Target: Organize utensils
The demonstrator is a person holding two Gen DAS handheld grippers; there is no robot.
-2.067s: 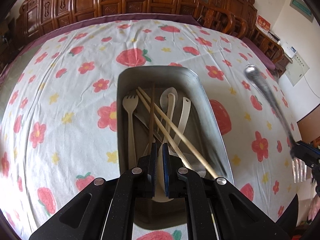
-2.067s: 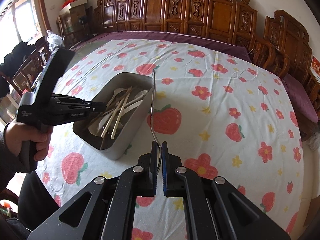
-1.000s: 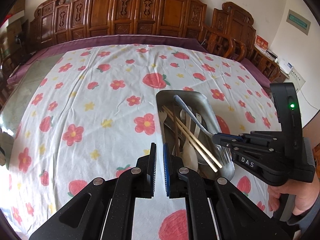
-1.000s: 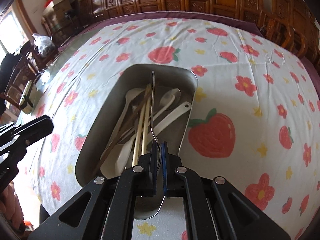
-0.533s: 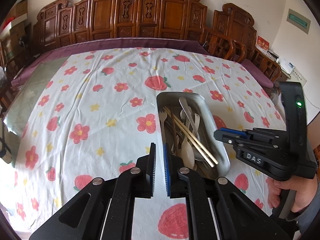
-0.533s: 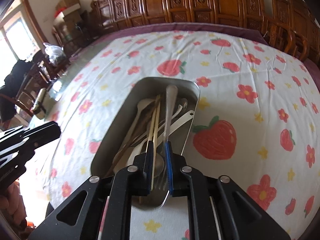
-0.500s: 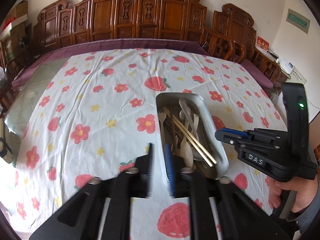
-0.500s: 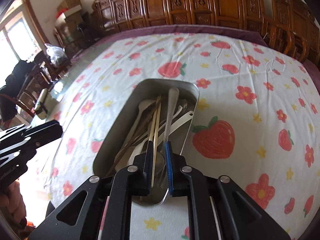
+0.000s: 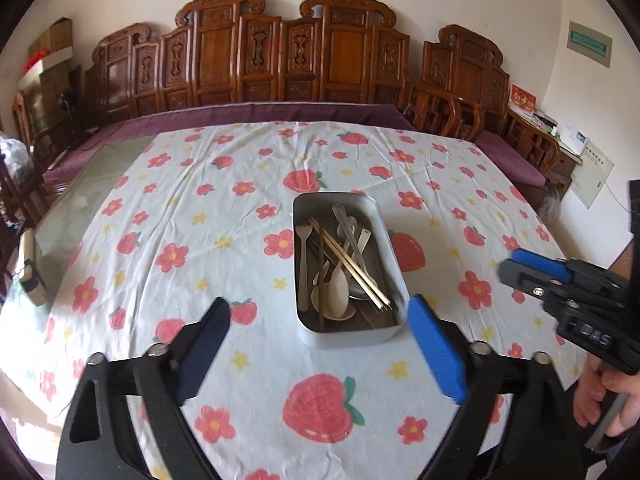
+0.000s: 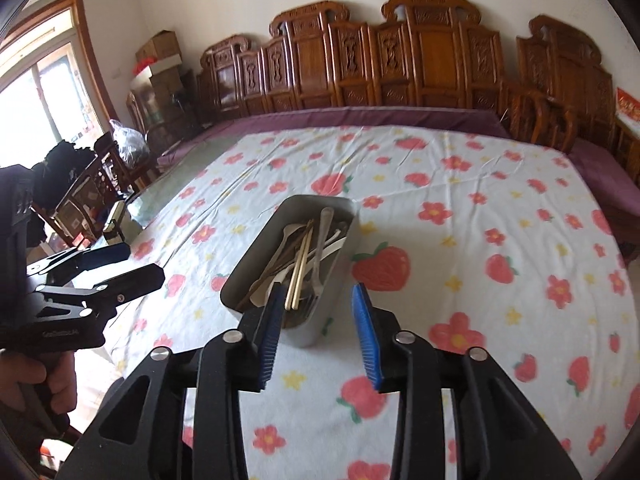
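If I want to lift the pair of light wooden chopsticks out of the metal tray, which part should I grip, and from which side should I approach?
Probably grip the chopsticks near their middle, coming from above. They lie diagonally on top of the other utensils in the metal tray, so the middle looks exposed, while their near tips sit close to the tray's front wall.

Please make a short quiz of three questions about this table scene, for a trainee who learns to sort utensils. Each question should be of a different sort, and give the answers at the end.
1. True or false: the metal tray stands on the flowered tablecloth with forks, spoons and chopsticks inside it.
2. Choose one. The left gripper is: A) shut on a fork; B) open and empty; C) shut on the tray's rim.
3. Fill in: the right gripper holds ____ between its jaws.

Key
1. True.
2. B. Its jaws have just been opening and stand wide apart on either side of the tray's near end, touching nothing.
3. Nothing. Its jaws have just been opening too, and no utensil is between them.
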